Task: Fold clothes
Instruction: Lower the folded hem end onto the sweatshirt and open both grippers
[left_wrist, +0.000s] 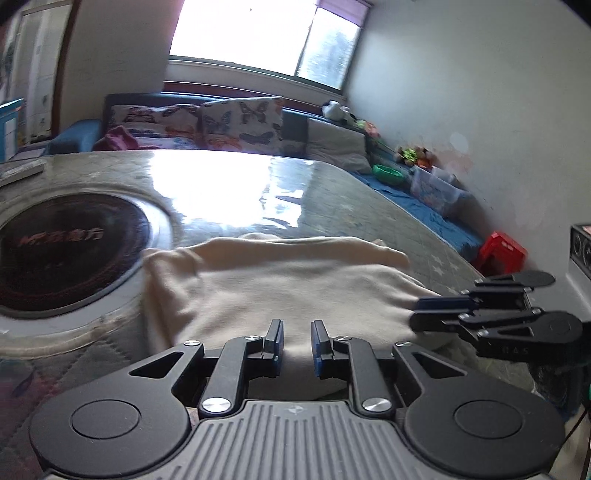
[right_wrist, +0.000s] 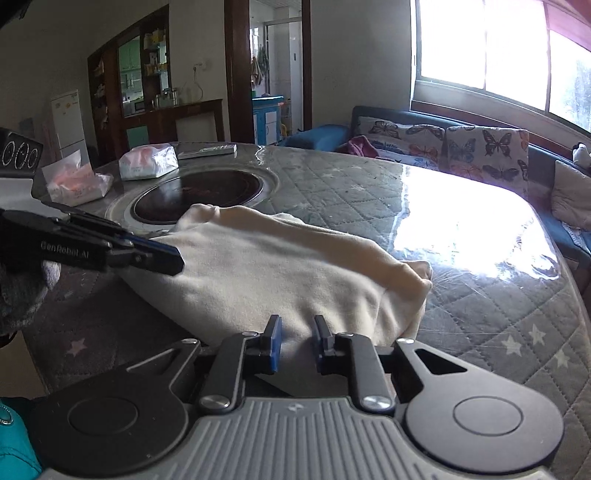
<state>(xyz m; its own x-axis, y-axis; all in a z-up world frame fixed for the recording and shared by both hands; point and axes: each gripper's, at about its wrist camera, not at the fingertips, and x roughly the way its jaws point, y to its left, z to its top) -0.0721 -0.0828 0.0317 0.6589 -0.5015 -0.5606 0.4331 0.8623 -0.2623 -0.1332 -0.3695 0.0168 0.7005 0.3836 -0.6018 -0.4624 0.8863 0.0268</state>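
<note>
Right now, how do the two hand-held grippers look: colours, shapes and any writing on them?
Both grippers are matte black, with flat linkage arms, silver pivot screws, round discs at each side and a grey ribbed body behind. The left gripper and the right gripper each have two slim fingers with blue pads. In the right wrist view, the left gripper's side carries white lettering, "GenRobot AI".

One cream garment (right_wrist: 280, 266), two tissue packs (right_wrist: 147, 162), two butterfly cushions (right_wrist: 484, 147).

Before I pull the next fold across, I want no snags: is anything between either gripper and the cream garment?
Nothing visible. The left gripper and right gripper both sit at the garment's near edge, cloth between their fingers. The tissue packs lie far off.
</note>
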